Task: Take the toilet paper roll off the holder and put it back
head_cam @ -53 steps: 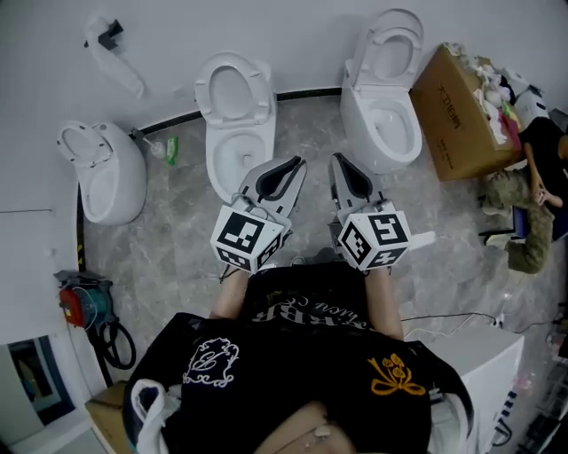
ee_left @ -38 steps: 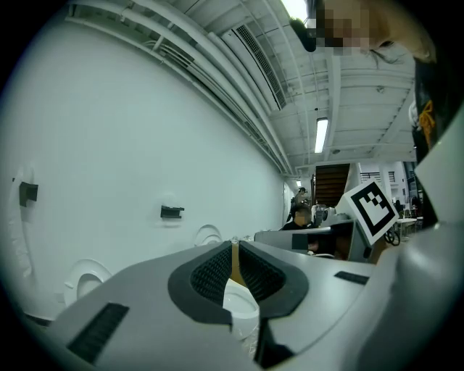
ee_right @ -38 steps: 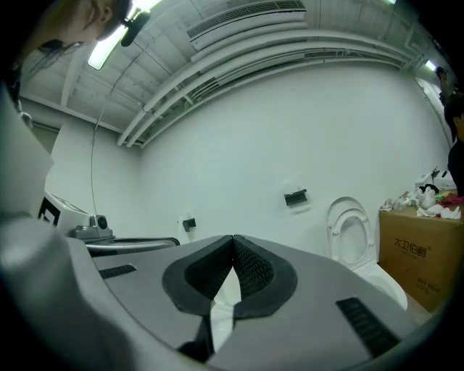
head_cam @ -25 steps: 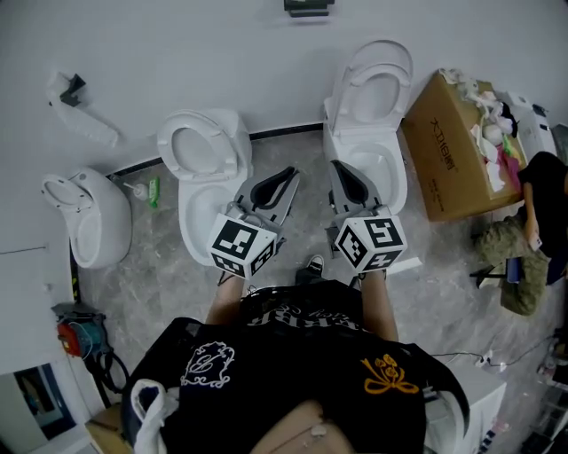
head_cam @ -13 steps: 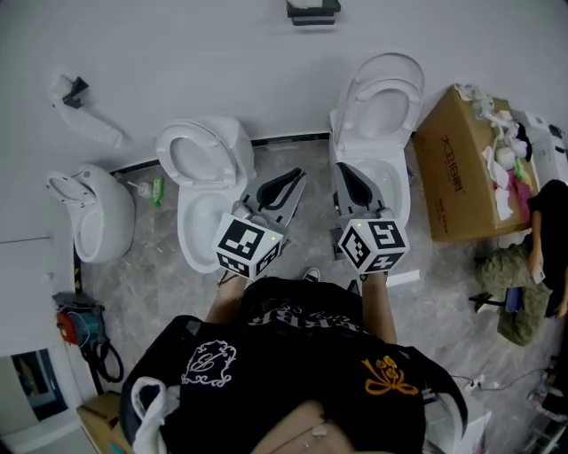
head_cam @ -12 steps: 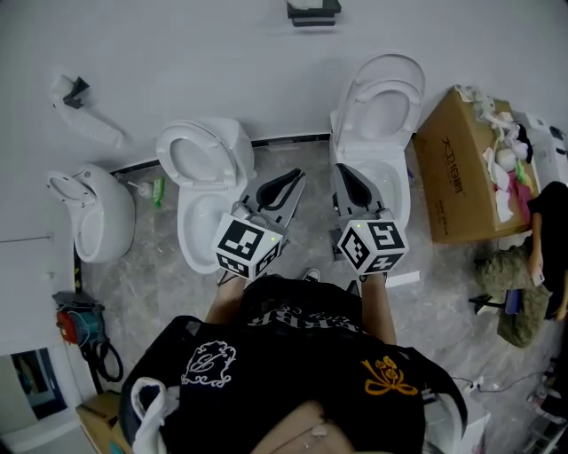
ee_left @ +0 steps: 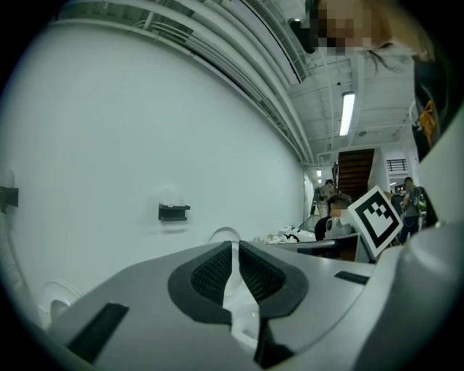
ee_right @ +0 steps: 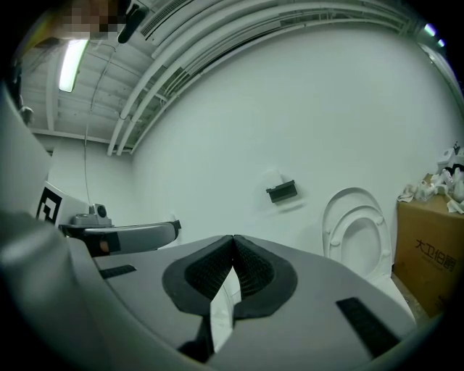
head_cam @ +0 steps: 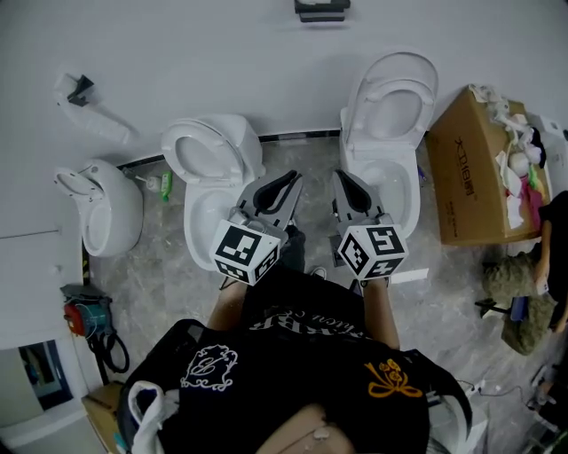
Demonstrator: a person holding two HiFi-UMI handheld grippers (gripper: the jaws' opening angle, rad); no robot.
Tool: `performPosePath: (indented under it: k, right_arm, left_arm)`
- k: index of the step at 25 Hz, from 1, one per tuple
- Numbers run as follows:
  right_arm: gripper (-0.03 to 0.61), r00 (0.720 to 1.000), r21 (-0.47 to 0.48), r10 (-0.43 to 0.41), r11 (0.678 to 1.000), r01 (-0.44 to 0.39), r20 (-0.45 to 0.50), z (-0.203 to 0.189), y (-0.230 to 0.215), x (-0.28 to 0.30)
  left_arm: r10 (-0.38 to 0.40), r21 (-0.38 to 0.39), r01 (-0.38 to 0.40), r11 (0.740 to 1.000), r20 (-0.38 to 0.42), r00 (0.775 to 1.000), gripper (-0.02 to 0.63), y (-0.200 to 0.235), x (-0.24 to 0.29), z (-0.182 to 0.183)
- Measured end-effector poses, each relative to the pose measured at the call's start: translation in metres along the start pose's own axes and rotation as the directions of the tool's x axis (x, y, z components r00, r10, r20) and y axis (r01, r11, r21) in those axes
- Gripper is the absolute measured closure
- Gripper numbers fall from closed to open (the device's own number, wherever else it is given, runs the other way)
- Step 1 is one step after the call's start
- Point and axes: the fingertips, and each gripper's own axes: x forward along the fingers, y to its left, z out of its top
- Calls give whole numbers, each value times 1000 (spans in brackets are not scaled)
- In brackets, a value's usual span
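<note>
The left gripper (ee_left: 233, 245) and the right gripper (ee_right: 233, 238) are held side by side before the body, almost level. The jaws of each are brought together, and nothing is seen between them.

The step in hand is judged to be the approach to the holder (head_cam: 321, 9), so no grasp is begun yet. To do it well, the grippers should be carried forward and upward between the two toilets, and the jaws of the grasping gripper should be opened wide before the wall is reached, not at the wall. The roll should be taken across its soft outside with light pressure, so that it is not crushed.

The holder is seen as a dark bracket on the white wall, well apart from both grippers and higher than the jaws. It lies left of the left jaws' line and right of the right jaws' line. A faint pale round shape is seen just above the bracket. It is probably the toilet paper roll (ee_right: 274, 177), but white against white it cannot be told surely.
</note>
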Motion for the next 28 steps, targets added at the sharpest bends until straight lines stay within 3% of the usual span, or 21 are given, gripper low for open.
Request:
performPosePath:
  k: [9,18,28]
  right_arm:
    - [566,999,-16,-44,999,44,1,12,-37,47]
    - [566,996,-22,-86,996,87,25,55,-91,151]
    - [566,995,-47,-93,994,94,41,100,-122,270]
  left_arm:
    - [-22,-13,22,1000,5,1000,569,44,51,-2]
    - [-42,20,42,999,11,999,569,135,146,23]
    - [-84,17,84,996,29,996,569,233,227,47]
